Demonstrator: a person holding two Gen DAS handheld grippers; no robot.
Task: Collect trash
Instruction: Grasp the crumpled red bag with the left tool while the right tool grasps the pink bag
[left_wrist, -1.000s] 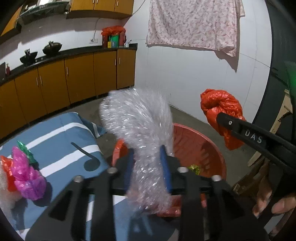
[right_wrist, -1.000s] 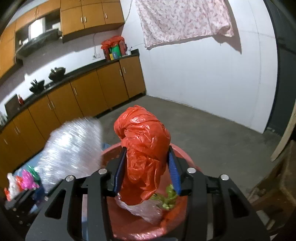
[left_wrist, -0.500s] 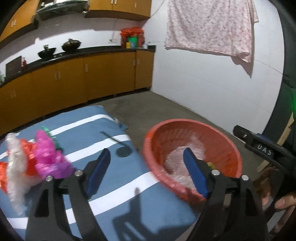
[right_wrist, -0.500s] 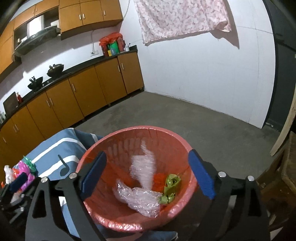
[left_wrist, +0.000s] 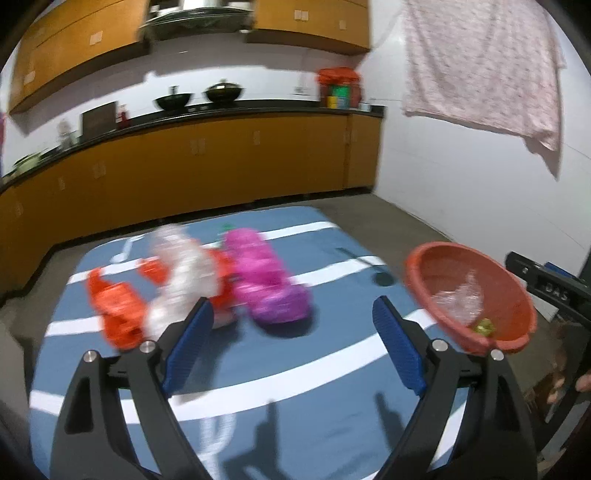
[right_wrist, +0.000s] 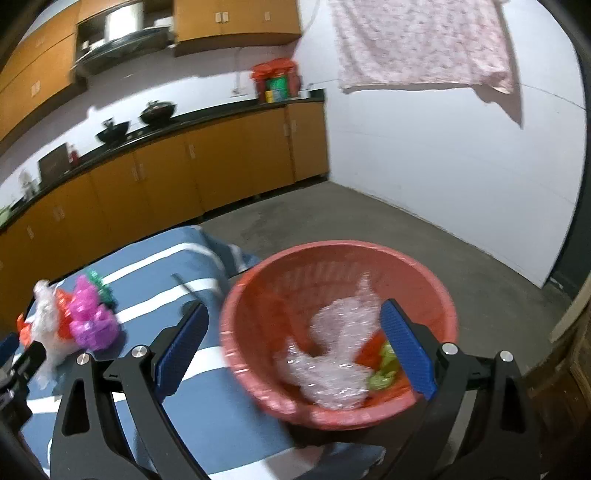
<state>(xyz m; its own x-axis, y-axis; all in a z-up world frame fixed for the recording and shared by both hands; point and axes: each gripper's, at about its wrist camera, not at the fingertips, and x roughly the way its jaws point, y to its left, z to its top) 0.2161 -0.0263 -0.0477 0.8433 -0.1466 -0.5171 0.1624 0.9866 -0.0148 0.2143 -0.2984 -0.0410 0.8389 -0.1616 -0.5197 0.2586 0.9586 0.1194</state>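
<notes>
A red plastic basket stands at the table's right edge and holds clear bubble wrap, an orange bag and a green scrap. On the blue striped cloth lie a magenta wrapper, a clear plastic piece and orange bags. My left gripper is open and empty, just in front of that pile. My right gripper is open and empty over the basket's near rim.
Orange kitchen cabinets with a dark counter run along the back wall. A patterned cloth hangs on the white wall. The grey floor lies beyond the table. The other gripper's body shows to the right of the basket.
Both grippers opened and dropped the bubble wrap and the orange bag into the basket. My left gripper then swung left toward the pile on the cloth.
</notes>
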